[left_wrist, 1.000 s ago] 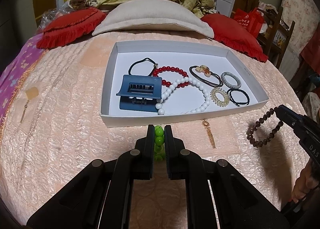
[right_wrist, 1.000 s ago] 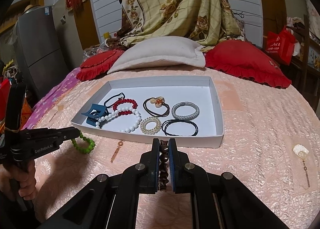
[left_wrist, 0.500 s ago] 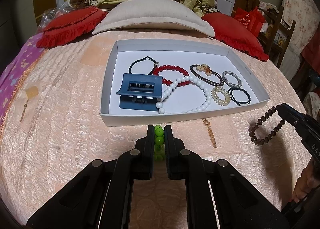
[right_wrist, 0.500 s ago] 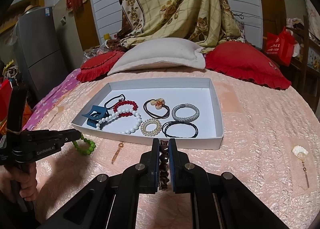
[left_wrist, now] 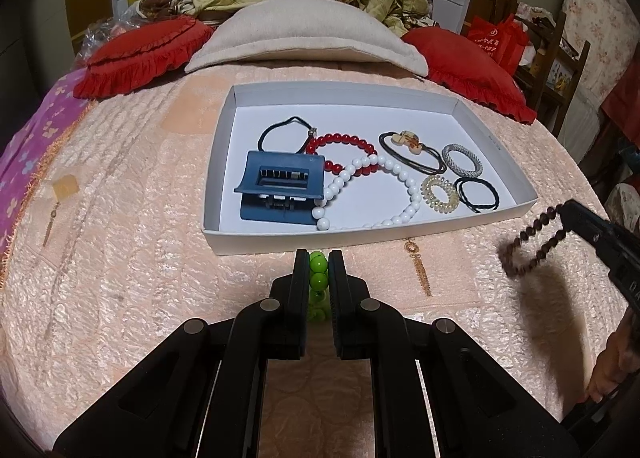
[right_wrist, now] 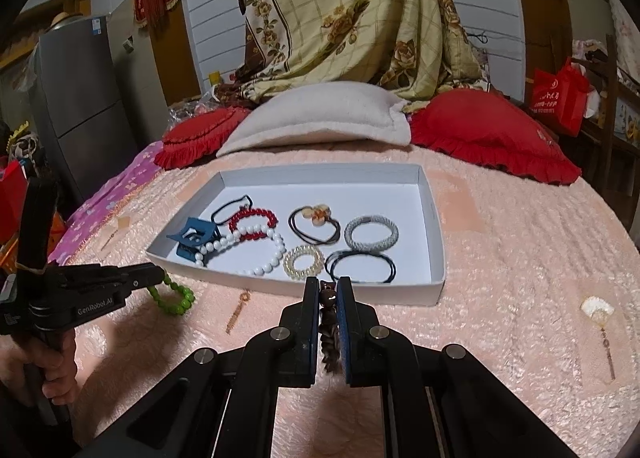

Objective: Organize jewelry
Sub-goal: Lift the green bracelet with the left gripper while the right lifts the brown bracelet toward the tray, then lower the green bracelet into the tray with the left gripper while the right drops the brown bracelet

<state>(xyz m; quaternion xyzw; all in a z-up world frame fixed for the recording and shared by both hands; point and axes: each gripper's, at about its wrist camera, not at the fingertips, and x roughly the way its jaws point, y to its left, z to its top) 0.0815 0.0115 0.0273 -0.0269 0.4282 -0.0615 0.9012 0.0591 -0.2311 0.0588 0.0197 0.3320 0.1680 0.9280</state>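
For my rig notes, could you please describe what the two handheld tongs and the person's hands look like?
Both are matte black plastic. The left tongs and right tongs have flat parallel fingers on angular linkage arms with round silver pivot pins. The right fingers carry blue inner pads. The left body bears white "GenRobot.AI" lettering and a rubber band on its upright handle. The hands are bare; no sleeves or cables show.

We see a green bead bracelet [left_wrist: 319, 272] and a brown bead bracelet [left_wrist: 536, 242] hanging before the white tray [left_wrist: 400, 234] of jewelry.
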